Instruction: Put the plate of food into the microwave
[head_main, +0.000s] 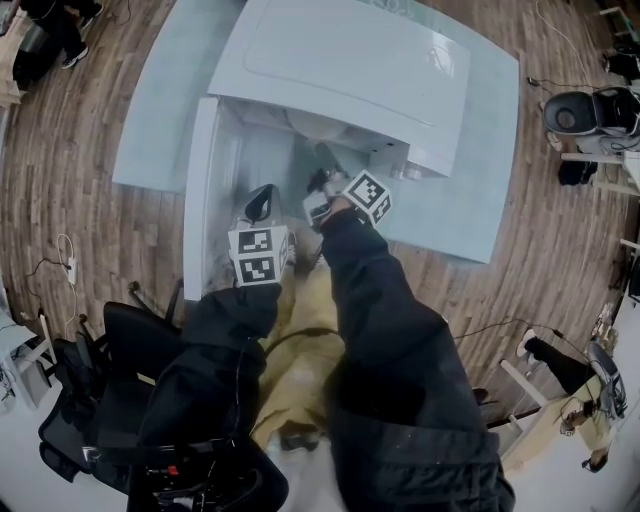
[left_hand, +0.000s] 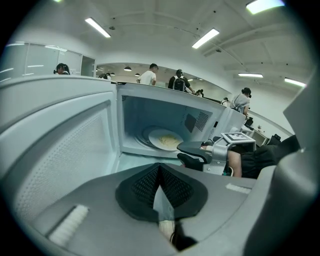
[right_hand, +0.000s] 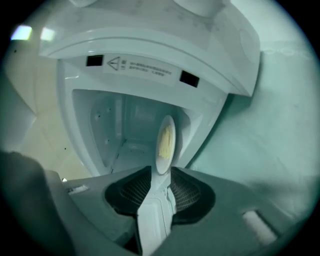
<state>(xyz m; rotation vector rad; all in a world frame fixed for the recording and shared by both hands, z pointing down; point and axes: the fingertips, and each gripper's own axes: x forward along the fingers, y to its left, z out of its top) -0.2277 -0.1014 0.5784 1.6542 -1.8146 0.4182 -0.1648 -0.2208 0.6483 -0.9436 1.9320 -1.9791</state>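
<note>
The white microwave (head_main: 345, 70) stands on a pale table (head_main: 480, 150) with its door (left_hand: 55, 150) swung fully open to the person's left. Inside the cavity the plate (left_hand: 164, 139) lies flat on the round turntable, with a patch of yellow food (left_hand: 171, 142) on it. The right gripper (left_hand: 184, 153) reaches into the mouth of the opening, its 2 jaws standing apart, 1 above the other. In the right gripper view the frame is rolled, so the plate appears edge-on. Its near rim sits right at the gap between the dark ribbed pads (right_hand: 187, 192), which do not press on it. So the plate rests in the microwave on its own, with the right gripper's tips just at its edge. The left gripper (head_main: 263, 203) hangs lower and nearer the person, in front of the open door and beside the right one. Its pads (left_hand: 145, 187) meet at the tip and nothing is between them. It points into the cavity from outside and touches neither door nor plate. Dark sleeves (head_main: 390, 300) cover both arms. Beyond the microwave, several people (left_hand: 148, 76) stand in a bright room under strip lights, and the floor (head_main: 80, 200) is wood plank.
</note>
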